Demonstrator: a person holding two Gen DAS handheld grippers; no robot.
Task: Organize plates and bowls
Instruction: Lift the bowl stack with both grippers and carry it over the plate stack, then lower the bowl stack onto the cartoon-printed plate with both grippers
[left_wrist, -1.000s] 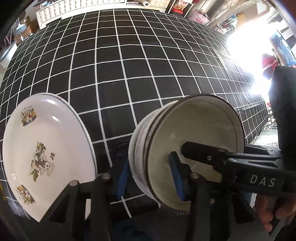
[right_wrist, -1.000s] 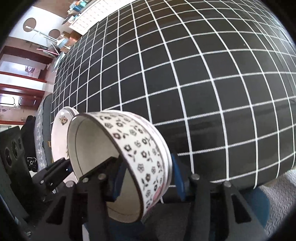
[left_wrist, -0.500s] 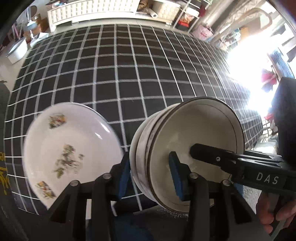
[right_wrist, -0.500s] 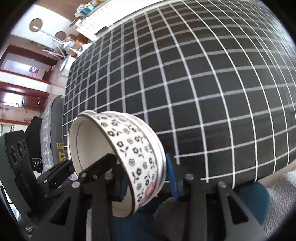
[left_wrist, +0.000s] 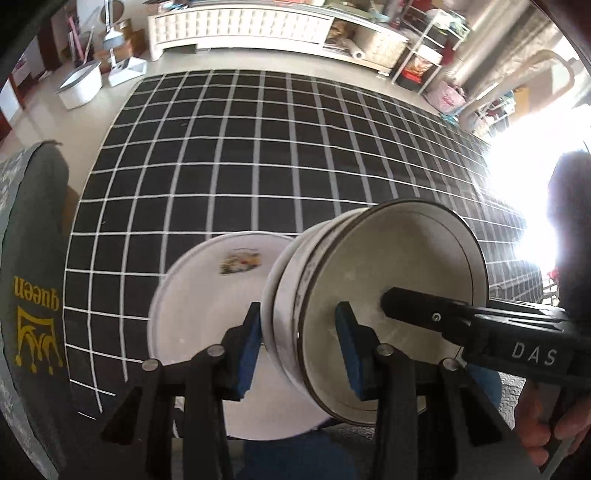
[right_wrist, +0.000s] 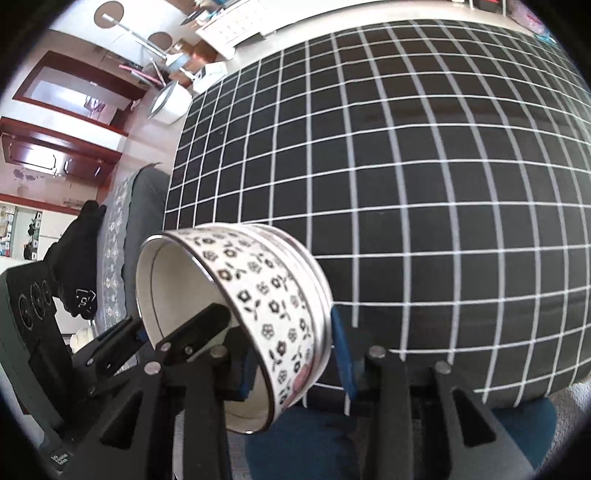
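Stacked bowls (left_wrist: 373, 306) held on edge, lifted above the tabletop (left_wrist: 280, 147), which is covered in black cloth with a white grid. Opening faces right in the left wrist view and left in the right wrist view (right_wrist: 236, 314); the axis through the bowls runs roughly level, side to side. Looks like two nested bowls, exact count unclear. Outer wall has a black flower print with one pink flower near the bottom, dark rim line, plain white inside.

Left tool (left_wrist: 301, 354) clamped on the stack's lower wall: one blue pad (left_wrist: 251, 354) outside, the other inside. Right tool (right_wrist: 291, 369) also clamped on the stack, near the base end, blue pads on either side; its arm reaches into the left wrist view with "DAS" in white letters. A hand (left_wrist: 546, 432) grips that handle at lower right.

White plate (left_wrist: 207, 314) with a coloured picture decal sits behind and left of the bowls in the left wrist view, over the near tabletop edge; cannot tell if it rests flat. Decal too blurred to read.

Grey chair back (left_wrist: 33, 295) at left carries a yellow crown logo and "queen", seen upside down.
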